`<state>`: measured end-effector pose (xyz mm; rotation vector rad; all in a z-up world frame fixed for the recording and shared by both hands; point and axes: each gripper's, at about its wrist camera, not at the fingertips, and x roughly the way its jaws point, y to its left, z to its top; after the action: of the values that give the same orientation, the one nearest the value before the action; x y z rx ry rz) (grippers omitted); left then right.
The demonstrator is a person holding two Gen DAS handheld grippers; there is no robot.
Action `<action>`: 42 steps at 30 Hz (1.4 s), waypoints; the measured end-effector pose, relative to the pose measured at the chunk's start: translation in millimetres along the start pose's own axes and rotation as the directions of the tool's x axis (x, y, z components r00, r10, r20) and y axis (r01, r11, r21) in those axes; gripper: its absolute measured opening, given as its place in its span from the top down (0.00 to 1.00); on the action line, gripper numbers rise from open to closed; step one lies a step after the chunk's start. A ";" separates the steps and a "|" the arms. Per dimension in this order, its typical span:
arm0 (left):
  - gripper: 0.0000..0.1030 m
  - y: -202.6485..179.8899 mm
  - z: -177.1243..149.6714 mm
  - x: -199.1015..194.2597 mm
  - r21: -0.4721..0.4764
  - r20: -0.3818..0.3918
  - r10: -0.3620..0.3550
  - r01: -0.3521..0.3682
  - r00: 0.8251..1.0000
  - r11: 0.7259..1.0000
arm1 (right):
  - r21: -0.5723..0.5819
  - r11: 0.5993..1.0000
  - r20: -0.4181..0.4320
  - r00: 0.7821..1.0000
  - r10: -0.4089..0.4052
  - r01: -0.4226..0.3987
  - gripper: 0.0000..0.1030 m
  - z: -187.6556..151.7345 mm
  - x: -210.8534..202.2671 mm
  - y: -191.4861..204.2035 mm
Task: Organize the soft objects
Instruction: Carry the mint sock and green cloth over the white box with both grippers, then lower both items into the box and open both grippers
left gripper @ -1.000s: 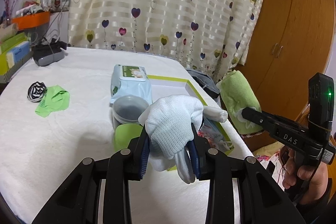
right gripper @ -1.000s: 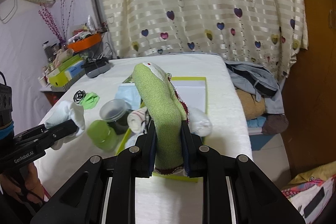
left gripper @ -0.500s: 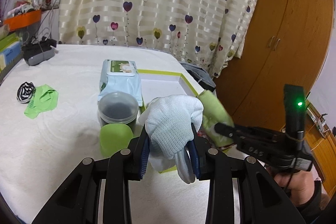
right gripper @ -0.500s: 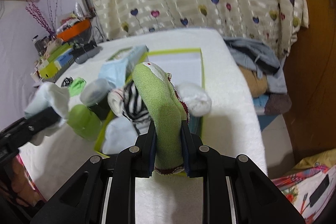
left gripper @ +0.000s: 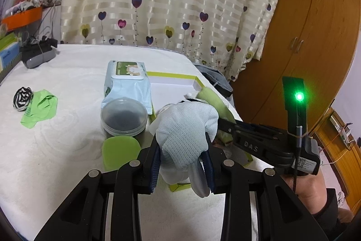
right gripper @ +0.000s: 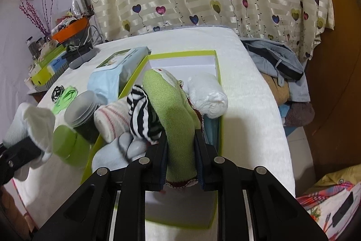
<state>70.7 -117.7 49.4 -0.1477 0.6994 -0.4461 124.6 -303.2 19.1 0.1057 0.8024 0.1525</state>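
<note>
Right wrist view shows my right gripper (right gripper: 181,150) clamped on the green sock (right gripper: 173,110), which stands up between the fingers above the box (right gripper: 216,64), so I'd lower it into the bare far end before letting go. Left gripper (left gripper: 182,157) pinches a white sock (left gripper: 185,128) bulging from its fingers, beside the box's near corner.
</note>
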 end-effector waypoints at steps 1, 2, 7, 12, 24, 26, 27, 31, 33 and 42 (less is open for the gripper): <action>0.69 0.2 0.7 1.4 -0.001 -0.001 0.001 -0.001 1.000 1.000 | -0.006 1.000 0.003 1.000 -0.008 0.008 0.79 3.3 3.5 0.5; 0.69 0.5 1.4 3.4 -0.003 -0.004 0.001 -0.001 1.000 1.000 | -0.009 1.000 0.003 1.000 -0.012 0.012 0.79 4.8 5.4 0.8; 0.69 0.0 3.5 9.0 -0.004 -0.011 -0.001 0.001 1.000 1.000 | -0.033 0.999 -0.006 1.000 -0.009 0.009 0.76 11.7 15.3 1.2; 0.69 -6.2 4.3 14.2 0.003 -0.019 -0.011 0.011 1.000 1.000 | -0.068 0.998 0.049 0.999 0.021 -0.017 0.60 5.2 -6.4 5.7; 0.70 -41.0 -5.3 37.9 0.052 -0.107 -0.095 0.101 0.990 0.994 | 0.015 1.000 0.094 0.996 0.010 -0.012 0.59 -8.9 -47.2 -26.2; 0.69 -45.0 -6.8 46.7 0.053 -0.138 -0.109 0.117 0.984 0.992 | 0.022 1.000 0.094 0.995 0.016 -0.018 0.59 -10.1 -47.5 -29.2; 0.69 -46.0 -6.6 49.7 0.053 -0.148 -0.112 0.121 0.983 0.991 | 0.023 1.000 0.092 0.996 0.017 -0.020 0.59 -10.0 -46.9 -30.5; 0.69 -53.2 -8.7 69.5 0.060 -0.208 -0.127 0.142 0.970 0.988 | 0.037 0.999 0.093 0.995 0.018 -0.021 0.59 -10.2 -46.1 -38.4; 0.69 -54.4 -9.6 79.2 0.060 -0.230 -0.126 0.143 0.965 0.988 | 0.043 0.999 0.092 0.996 0.018 -0.022 0.59 -10.4 -45.6 -41.8; 0.64 -55.6 -3.3 106.6 0.101 -0.217 -0.054 0.077 0.975 0.992 | 0.060 0.998 0.090 0.996 0.018 -0.023 0.59 -9.7 -42.9 -52.0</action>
<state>121.3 -214.8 -0.4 -0.0197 0.8810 -0.5675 93.2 -361.6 34.9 0.1770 0.7173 0.1421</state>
